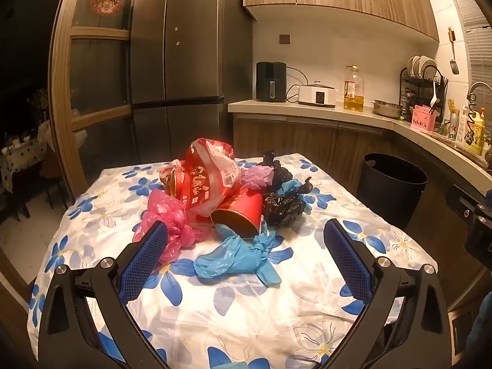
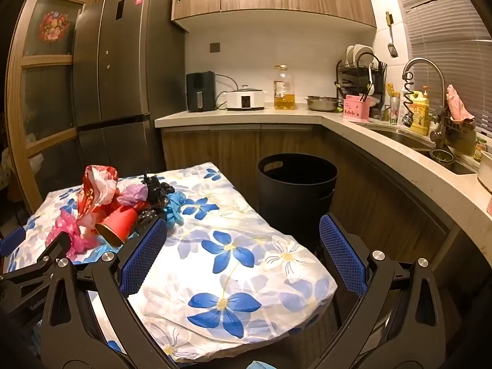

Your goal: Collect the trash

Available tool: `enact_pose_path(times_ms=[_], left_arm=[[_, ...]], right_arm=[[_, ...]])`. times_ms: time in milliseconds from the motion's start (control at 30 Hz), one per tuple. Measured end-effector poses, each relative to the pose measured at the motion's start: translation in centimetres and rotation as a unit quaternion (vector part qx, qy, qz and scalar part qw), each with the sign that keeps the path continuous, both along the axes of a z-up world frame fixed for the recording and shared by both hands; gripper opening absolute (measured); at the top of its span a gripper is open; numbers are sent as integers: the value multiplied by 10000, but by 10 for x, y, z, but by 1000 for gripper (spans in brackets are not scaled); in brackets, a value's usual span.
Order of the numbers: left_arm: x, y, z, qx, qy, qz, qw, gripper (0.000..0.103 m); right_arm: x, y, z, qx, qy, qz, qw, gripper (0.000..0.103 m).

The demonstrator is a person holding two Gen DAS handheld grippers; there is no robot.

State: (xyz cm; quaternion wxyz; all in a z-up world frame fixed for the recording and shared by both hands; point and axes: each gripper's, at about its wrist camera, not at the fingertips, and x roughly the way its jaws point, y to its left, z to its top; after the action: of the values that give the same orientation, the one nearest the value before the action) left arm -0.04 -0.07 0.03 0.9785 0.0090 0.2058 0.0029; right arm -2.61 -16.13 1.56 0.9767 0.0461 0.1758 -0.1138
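A heap of trash lies on the flowered tablecloth (image 1: 215,307): a red paper cup (image 1: 240,215) on its side, a blue plastic bag (image 1: 236,258), a pink bag (image 1: 172,215), a red-and-white printed bag (image 1: 209,181), a black bag (image 1: 283,206) and a lilac bag (image 1: 258,175). My left gripper (image 1: 244,243) is open and empty, just short of the blue bag. My right gripper (image 2: 243,236) is open and empty above the table's right corner (image 2: 233,264), with the red cup (image 2: 118,224) to its left. A black trash bin (image 2: 295,190) stands on the floor beyond the table; it also shows in the left wrist view (image 1: 390,187).
A dark fridge (image 1: 181,61) stands behind the table. An L-shaped counter (image 2: 246,115) carries an air fryer (image 2: 200,91), a cooker, an oil bottle (image 2: 283,92), a dish rack and a sink (image 2: 409,141) with a tap. Wooden cabinets hang above.
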Motion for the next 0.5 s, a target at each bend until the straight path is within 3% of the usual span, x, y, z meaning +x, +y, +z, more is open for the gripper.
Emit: enact_pose_path(times_ms=[267, 500], left_arm=[[2, -6, 0, 154, -33, 71, 9999, 98], [-3, -4, 4, -56, -56, -117, 9999, 98]], right_arm=[[-1, -2, 2, -3, -12, -6, 10000, 98], [-3, -4, 4, -17, -31, -12, 10000, 98]])
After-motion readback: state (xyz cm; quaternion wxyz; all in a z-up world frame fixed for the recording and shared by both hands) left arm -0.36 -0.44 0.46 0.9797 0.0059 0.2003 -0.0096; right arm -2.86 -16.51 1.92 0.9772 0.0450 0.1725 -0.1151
